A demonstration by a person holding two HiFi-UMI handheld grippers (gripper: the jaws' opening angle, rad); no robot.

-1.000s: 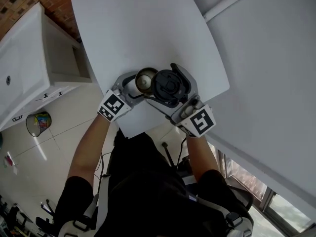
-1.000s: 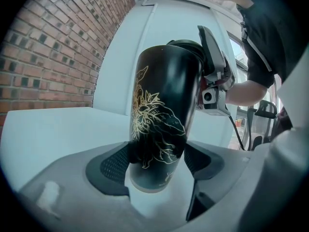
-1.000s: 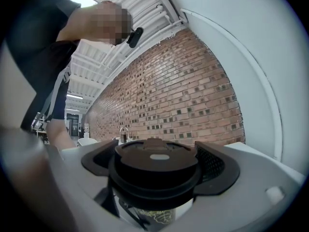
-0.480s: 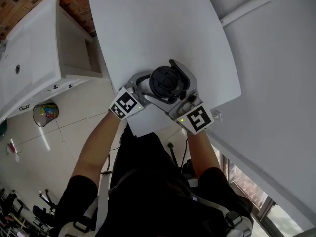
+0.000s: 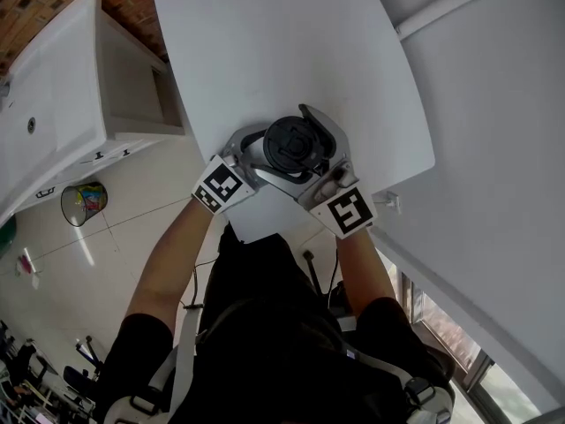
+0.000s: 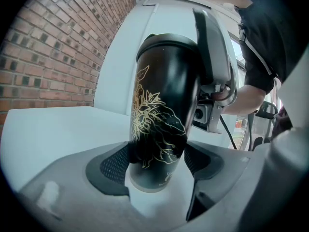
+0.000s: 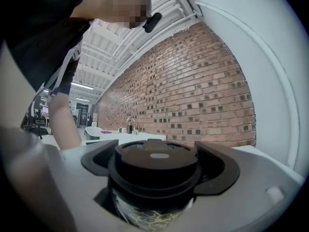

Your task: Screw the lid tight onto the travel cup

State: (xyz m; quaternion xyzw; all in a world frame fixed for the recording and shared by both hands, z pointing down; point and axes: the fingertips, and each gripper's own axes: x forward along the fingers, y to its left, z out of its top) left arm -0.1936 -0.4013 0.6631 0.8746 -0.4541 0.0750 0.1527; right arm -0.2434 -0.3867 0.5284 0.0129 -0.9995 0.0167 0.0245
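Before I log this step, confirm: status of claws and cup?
Left claw shut on cup. Right claw shut on lid, lid atop cup. Nothing blocking.

The scene was viewed from the head, steeply downward and from well above, so that the table (image 5: 265, 42) and both arms were taken in whole. The left gripper (image 6: 157, 166) view was set low and close, directed along the jaws at the side of the cup (image 6: 161, 105), with the brick wall (image 6: 53, 57) at its left. The right gripper (image 7: 154, 166) view was set nearer still, just behind the lid (image 7: 154, 161), and faced the brick wall. The lid was shared by all three views, the cup and wall by both gripper views.
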